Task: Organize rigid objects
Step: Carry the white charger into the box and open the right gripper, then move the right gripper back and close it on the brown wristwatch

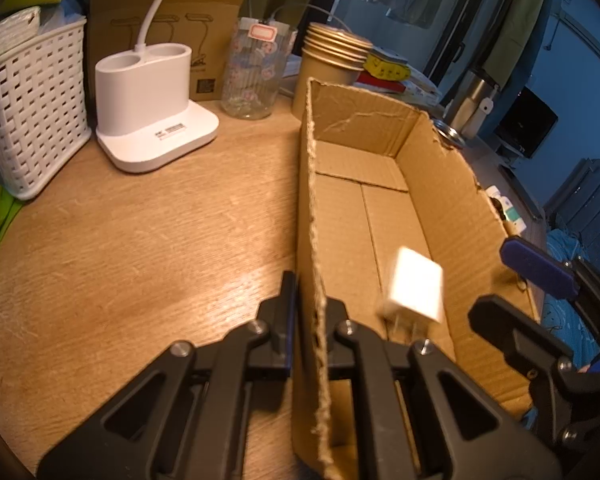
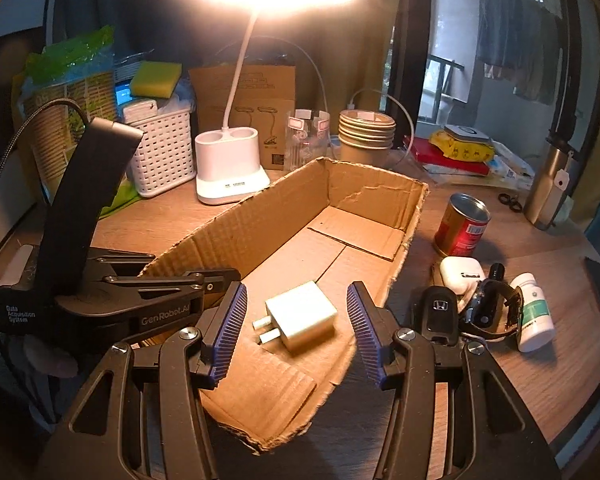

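Left hand-held gripper (image 1: 300,320) clenched on the cardboard box (image 2: 364,196) wall, steadying it on the worktop (image 1: 140,240). Right hand-held gripper (image 2: 296,332) released, jaws apart; white charger (image 2: 300,316) lies on the box floor between them. Remaining items wait at 3 o'clock.

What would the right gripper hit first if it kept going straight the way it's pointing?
Most likely the white charger plug lying on the cardboard box floor; it sits between the open right gripper fingers, apparently untouched.

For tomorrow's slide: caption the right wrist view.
Open right hand-held gripper above white charger lying in cardboard box.
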